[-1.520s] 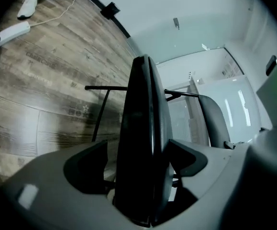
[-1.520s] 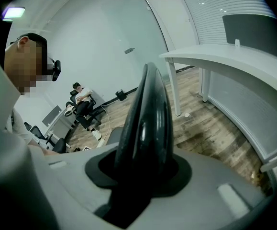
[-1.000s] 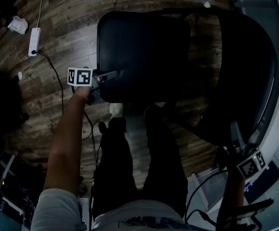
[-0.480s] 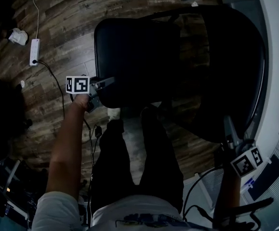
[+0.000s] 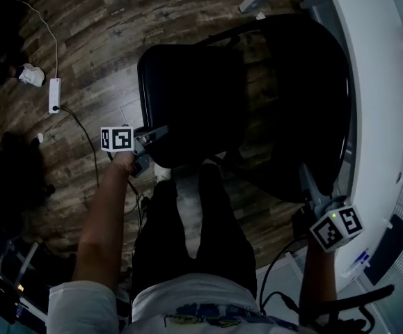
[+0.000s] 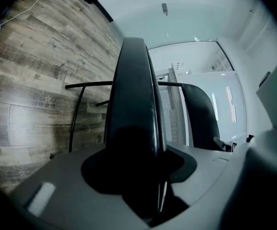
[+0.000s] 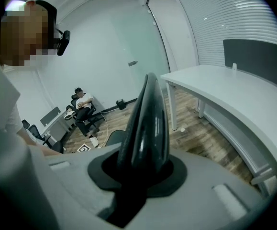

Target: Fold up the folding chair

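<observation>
Just beside the desk (image 5: 376, 117), folding chair (image 5: 187, 96).

Left tool (image 5: 156, 131) and right tool (image 5: 305, 178) on outstretched arms (image 5: 102, 218), jaws just closing, something gripped in each.

No readable text, labels or numbers anywhere.

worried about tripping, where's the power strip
Head view, upper left: the power strip lies on the wood floor, left of the chair seat, beside a crumpled white object.
</observation>
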The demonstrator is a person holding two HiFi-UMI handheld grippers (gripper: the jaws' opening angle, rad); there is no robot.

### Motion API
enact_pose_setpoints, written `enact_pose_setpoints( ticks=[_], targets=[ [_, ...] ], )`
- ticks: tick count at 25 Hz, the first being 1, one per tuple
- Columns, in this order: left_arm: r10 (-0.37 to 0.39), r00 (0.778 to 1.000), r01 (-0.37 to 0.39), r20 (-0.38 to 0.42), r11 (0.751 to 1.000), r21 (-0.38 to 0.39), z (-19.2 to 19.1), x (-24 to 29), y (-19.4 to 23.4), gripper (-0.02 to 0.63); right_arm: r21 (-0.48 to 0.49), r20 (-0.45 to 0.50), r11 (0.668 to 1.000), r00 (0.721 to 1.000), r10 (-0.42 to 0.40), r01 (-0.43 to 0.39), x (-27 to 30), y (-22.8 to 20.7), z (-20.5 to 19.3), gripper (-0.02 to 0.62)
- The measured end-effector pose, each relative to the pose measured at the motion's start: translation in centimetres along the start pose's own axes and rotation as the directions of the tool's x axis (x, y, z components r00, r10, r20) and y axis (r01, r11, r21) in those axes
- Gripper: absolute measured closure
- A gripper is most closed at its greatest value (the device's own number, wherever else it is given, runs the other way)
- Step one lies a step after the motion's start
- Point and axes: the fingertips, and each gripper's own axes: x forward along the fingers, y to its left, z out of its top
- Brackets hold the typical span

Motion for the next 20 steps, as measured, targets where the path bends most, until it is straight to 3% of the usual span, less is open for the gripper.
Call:
enact_pose_setpoints(
  ticks=[12, 20],
  targets=[
    [0.023, 0.999, -0.023, -0.032, 1.000, 0.002, -0.8, 2.4, -7.0, 0.436, -0.006, -0.007, 1.000, 1.000, -0.027, 0.027, -2.2, 0.2, 1.4, 0.518],
    [-0.034, 0.999, 0.034, -0.030, 0.999, 0.026, -0.3, 5.0, -13.1, 0.476, -0.010, 0.010, 0.999, 0.999, -0.044, 0.044, -3.6, -0.1, 3.2, 0.526]
  ],
)
